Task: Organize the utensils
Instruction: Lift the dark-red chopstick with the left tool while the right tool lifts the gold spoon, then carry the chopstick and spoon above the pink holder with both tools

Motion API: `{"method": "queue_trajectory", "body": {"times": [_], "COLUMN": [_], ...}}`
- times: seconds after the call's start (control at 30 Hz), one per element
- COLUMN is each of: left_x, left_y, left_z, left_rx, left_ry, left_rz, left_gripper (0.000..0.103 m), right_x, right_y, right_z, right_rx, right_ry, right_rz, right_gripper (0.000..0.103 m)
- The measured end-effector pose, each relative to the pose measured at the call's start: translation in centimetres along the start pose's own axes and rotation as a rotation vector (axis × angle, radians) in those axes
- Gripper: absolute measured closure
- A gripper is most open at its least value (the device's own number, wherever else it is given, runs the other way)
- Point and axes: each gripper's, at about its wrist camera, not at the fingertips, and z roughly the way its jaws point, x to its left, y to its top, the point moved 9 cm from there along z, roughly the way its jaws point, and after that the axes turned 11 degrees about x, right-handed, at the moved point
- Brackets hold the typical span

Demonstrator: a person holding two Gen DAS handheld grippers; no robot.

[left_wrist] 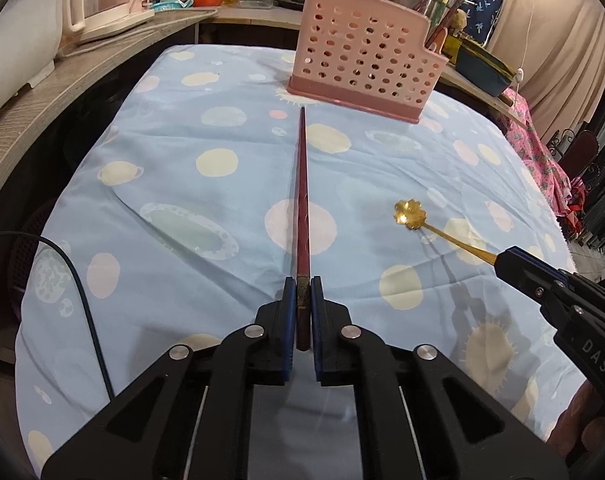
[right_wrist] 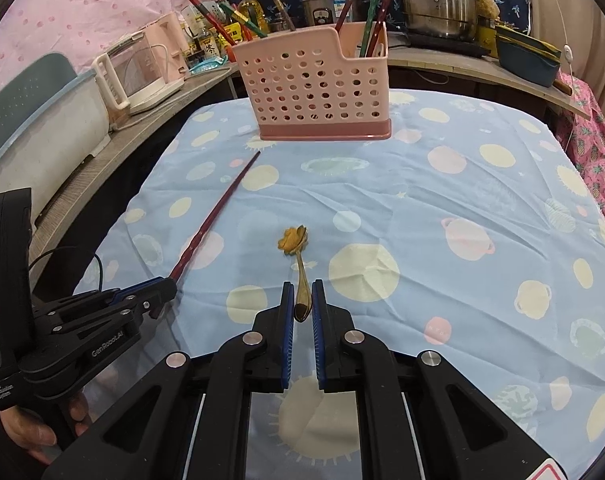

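1. On the shelf along the left side stand a white tub point(right_wrist: 42, 128) and a pink appliance point(right_wrist: 150, 68), both apart from the cloth-covered counter point(right_wrist: 482, 208).
2. The left gripper point(left_wrist: 302, 284) has its fingers point(left_wrist: 289, 304) clenched on the thick end of a dark red chopstick point(left_wrist: 302, 184). In the right wrist view this gripper point(right_wrist: 164, 290) sits near the counter's left edge, near its front corner.
3. The chopstick runs straight ahead from the fingers, its thin tip pointing at the base of the holder point(left_wrist: 362, 64) and ending just short of it. Whether the tip rests on the cloth or floats above it cannot be told.
4. The holder, a pink perforated caddy point(right_wrist: 318, 88), stands upright near the counter's far edge, about midway along it. More chopsticks point(right_wrist: 376, 12) stand in its right-hand compartment, and others lean out on its left side.
5. The right gripper point(right_wrist: 302, 292) has its fingers point(right_wrist: 288, 304) closed on the handle of a gold spoon point(right_wrist: 298, 256). The left wrist view shows this gripper point(left_wrist: 502, 260) near the counter's right front, gripping the handle's end.
6. The spoon's flower-shaped bowl point(left_wrist: 409, 214) points toward the holder, well apart from it, in the middle of the counter. The bowl looks lifted off the cloth, with a shadow beneath.
7. Behind the far edge, a steel pot point(right_wrist: 438, 0) and a dark blue pan point(right_wrist: 526, 56) sit on another shelf.
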Motion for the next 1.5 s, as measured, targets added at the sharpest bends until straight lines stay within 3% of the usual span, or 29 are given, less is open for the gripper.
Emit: {"method": "queue_trajectory", "body": {"times": [0.23,0.5,0.6,0.73,1.0,1.43,1.5], "left_x": [-1.4,-2.7,-2.9,-2.8,-2.7,-2.8,-2.9], "left_y": [2.1,6.8,8.0,7.7,5.1,4.1,4.0], "left_z": [-4.7,-10.1,-11.1,-10.6,-8.4,-8.2,-8.1], "left_rx": [-0.095,-0.216,-0.245,-0.231,-0.163,-0.145,-0.144], "left_ry": [-0.031,-0.045,-0.043,-0.044,-0.052,-0.057,-0.056], "left_rz": [0.017,0.052,0.057,0.05,0.032,0.023,0.024], "left_gripper": [0.096,0.096,0.096,0.096,0.096,0.096,0.096], "right_x": [-0.1,-0.2,-0.5,-1.5,-2.2,-1.6,-1.5], "right_y": [2.1,5.6,5.8,3.2,-2.1,-3.6,-3.9], "right_z": [-3.0,-5.8,-5.2,-2.9,2.2,3.2,3.2], "right_rx": [-0.066,-0.143,-0.118,-0.049,0.112,0.116,0.111], "right_ry": [0.015,0.022,0.037,0.036,0.031,-0.006,-0.017], "right_rz": [0.006,0.005,0.012,0.032,0.034,-0.011,-0.023], "right_gripper": [0.1,0.102,0.102,0.088,0.084,0.084,0.09]}}
